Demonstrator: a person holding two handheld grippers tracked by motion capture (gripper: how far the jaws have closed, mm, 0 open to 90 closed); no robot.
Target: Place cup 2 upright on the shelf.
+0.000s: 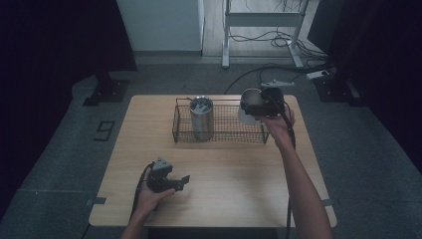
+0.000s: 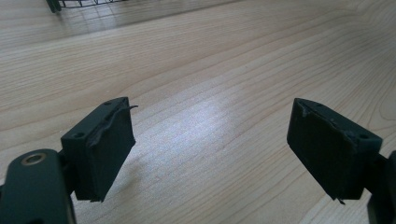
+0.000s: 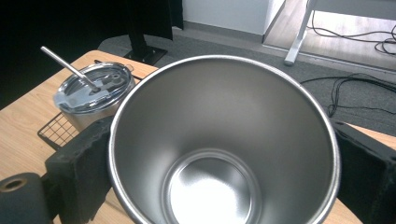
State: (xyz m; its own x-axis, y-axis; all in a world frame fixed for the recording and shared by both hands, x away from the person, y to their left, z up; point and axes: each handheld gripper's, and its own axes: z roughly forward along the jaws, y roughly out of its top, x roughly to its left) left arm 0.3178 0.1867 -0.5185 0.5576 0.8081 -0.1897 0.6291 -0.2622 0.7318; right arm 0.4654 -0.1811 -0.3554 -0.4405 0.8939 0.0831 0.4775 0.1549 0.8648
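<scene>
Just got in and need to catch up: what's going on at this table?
A person is working with a handheld gripper in each hand. The right gripper is clamped on an open, empty steel tumbler, holding it up by the right end of the wire basket. A second tumbler with a lid and straw stands upright in that basket. The left gripper sits low over the wooden table near the front, jaws apart with nothing between them.

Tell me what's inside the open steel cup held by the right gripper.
Nothing: the open stainless steel cup shows bare shiny walls and an empty bottom. The right gripper's black pads cover its outer sides.
</scene>
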